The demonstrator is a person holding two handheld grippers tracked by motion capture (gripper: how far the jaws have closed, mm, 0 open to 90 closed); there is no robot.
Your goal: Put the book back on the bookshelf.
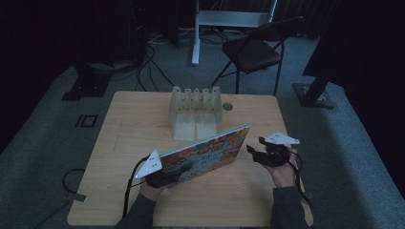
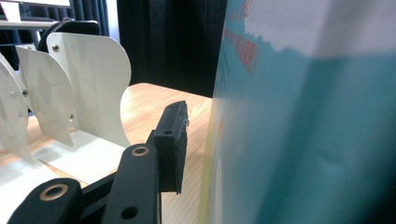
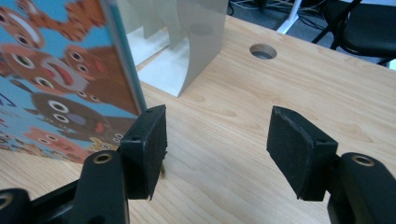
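Currently: picture book (image 1: 210,151) upright on worktop (image 1: 143,119) before slotted rack (image 1: 195,112), clasped by left tongs (image 1: 167,175); right tongs (image 1: 255,151) released beside its edge—best kept vertical and aligned with a slot.

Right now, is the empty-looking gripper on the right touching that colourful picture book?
Apart. In the right gripper view, the right gripper has open jaws with bare table between them, and the book stands just beyond its left jaw.
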